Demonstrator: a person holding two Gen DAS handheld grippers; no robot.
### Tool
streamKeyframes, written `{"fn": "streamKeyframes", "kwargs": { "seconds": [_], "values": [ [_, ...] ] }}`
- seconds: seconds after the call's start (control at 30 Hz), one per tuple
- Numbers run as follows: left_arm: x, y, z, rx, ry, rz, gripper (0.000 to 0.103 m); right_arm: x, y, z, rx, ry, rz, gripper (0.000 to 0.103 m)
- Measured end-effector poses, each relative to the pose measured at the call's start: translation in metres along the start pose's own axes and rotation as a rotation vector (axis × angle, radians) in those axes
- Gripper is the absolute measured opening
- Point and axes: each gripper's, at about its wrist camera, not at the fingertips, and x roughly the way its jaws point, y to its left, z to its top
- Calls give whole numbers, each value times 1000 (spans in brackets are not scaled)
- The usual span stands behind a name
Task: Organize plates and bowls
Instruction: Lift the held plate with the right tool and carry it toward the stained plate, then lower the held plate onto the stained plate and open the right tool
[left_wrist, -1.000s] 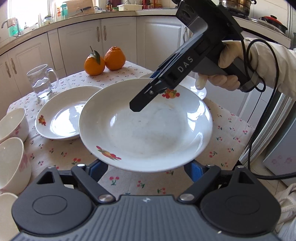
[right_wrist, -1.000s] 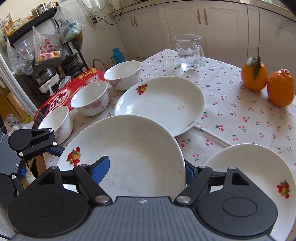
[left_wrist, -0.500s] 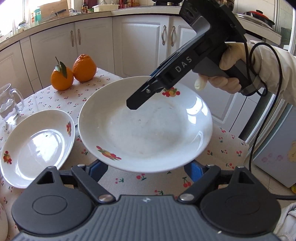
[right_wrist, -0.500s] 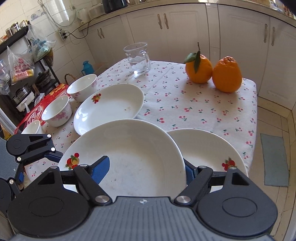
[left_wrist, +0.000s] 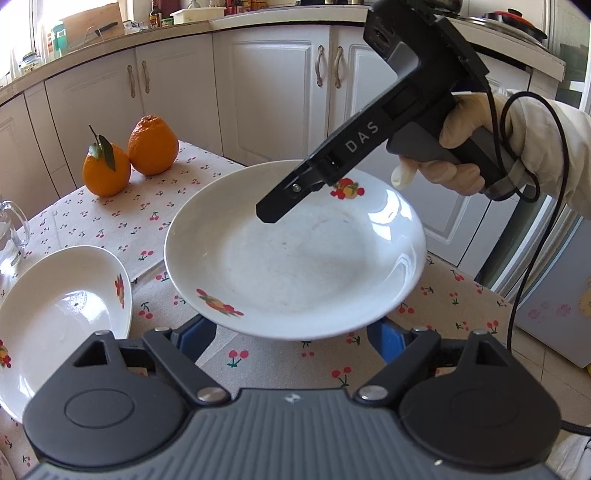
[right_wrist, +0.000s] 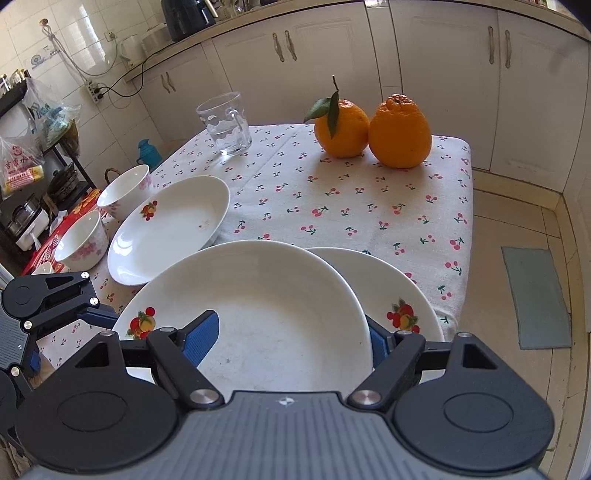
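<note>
Both the left gripper (left_wrist: 291, 332) and the right gripper (right_wrist: 291, 332) held the big plate (right_wrist: 258, 306) up in the lower middle, fingers grasping its rim. It hung over another plate (right_wrist: 399, 295) on the table (right_wrist: 351, 206). Next, I think, it needed lowering gently onto that one.

Held plate (left_wrist: 295, 258): white w/ red-orange fruit motifs on rim. Other plate (right_wrist: 166, 229) on table & third plate (right_wrist: 402, 295): white, same fruit print. Bowls (right_wrist: 79, 240): white w/ pink flowers. Tablecloth (right_wrist: 351, 206): cream w/ small red cherries, green stems. Two oranges (right_wrist: 373, 129): bright orange, one w/ green leaf. Mug (right_wrist: 225, 123): clear glass. Right gripper (right_wrist: 291, 332) & left gripper (left_wrist: 291, 332): black/grey bodies, blue pads (right_wrist: 201, 338). Glove (left_wrist: 461, 147): cream. Cabinets (left_wrist: 277, 92): white. Floor mat (right_wrist: 535, 295): grey-green.
</note>
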Motion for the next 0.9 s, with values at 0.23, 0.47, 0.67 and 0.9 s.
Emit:
{"fn": "streamKeyframes", "kwargs": {
  "seconds": [0.23,0.47,0.67,0.9],
  "values": [
    [8,3,6,0,-7,-2,88,3,-16,-3,38,2,-17,85],
    [17,4,9,3,-13,1,88,5,-27,-7,68,7,-46,85],
    [19,6,9,-9,-14,-1,88,0,-29,-10,68,14,-69,85],
    [19,4,12,8,-32,-8,89,-12,-29,-15,80,-4,-85,85]
  ]
}}
